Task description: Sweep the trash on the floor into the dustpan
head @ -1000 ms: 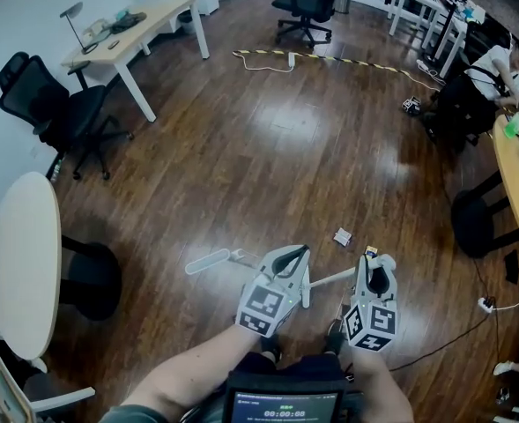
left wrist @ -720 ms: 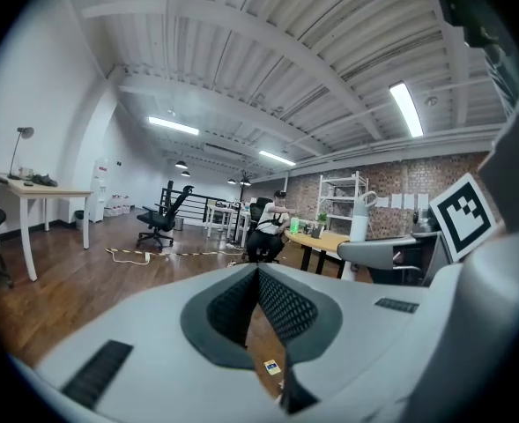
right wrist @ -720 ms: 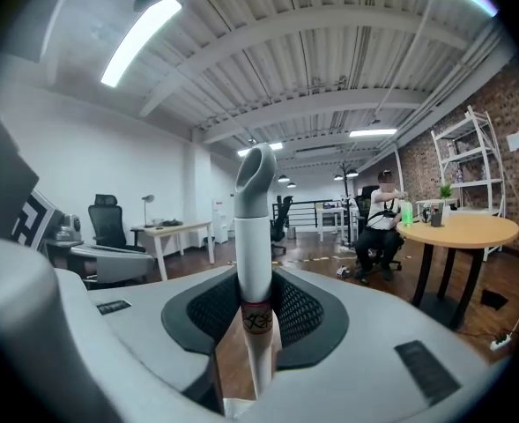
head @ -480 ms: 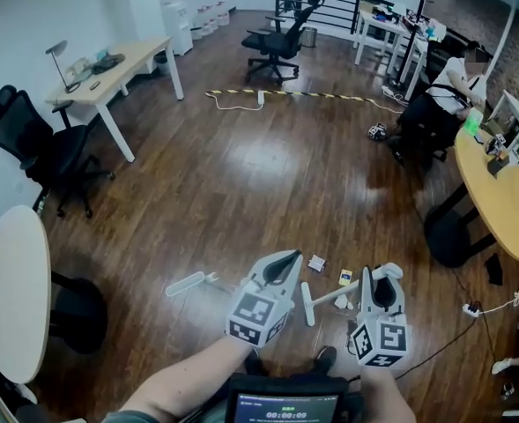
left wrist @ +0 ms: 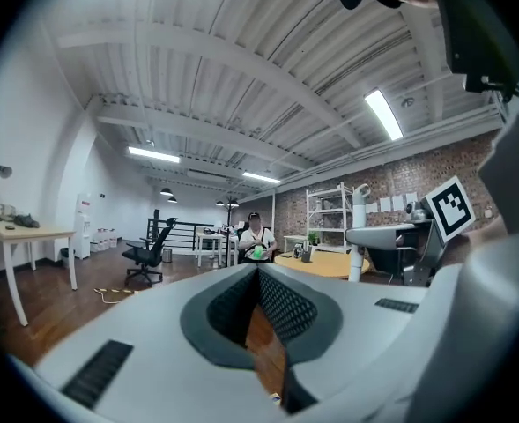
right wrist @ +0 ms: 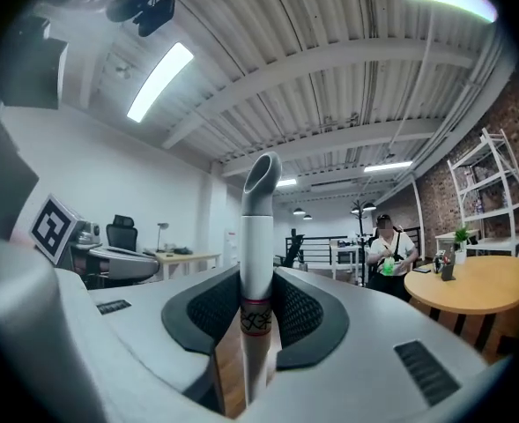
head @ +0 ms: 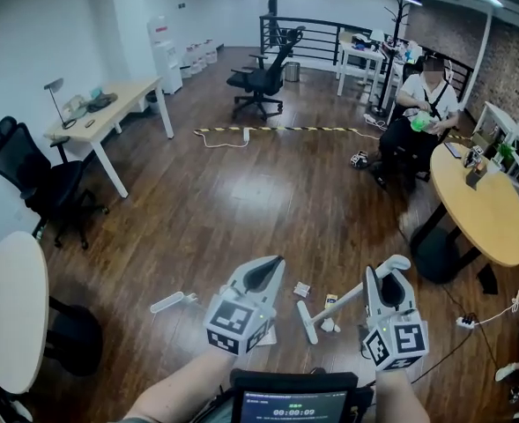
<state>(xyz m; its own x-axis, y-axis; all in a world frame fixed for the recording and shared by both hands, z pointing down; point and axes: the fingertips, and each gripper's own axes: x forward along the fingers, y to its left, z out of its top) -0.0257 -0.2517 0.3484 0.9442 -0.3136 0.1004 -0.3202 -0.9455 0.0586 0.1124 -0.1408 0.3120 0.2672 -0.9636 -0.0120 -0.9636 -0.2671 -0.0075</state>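
In the head view my right gripper (head: 381,277) is shut on the white broom handle (head: 347,296). The handle slants down to the left to the broom head (head: 306,322) on the wooden floor. In the right gripper view the handle (right wrist: 257,263) stands upright between the pads, pointing at the ceiling. Small scraps of trash (head: 301,289) lie near the broom head, one (head: 330,301) beside the handle. My left gripper (head: 266,270) hovers left of the trash. Its jaws (left wrist: 259,276) meet at the tips with nothing visible between them. I cannot pick out a dustpan for certain.
A white elongated object (head: 167,303) lies on the floor to the left. A round white table (head: 8,324) and black base stand at left, a round wooden table (head: 479,210) at right. A seated person (head: 422,104), office chairs (head: 39,188) and a desk (head: 105,113) are farther off.
The head view has tilted up, so more of the room shows and both grippers sit lower in frame. The right gripper has shifted right with the broom; the handle now rises more steeply.
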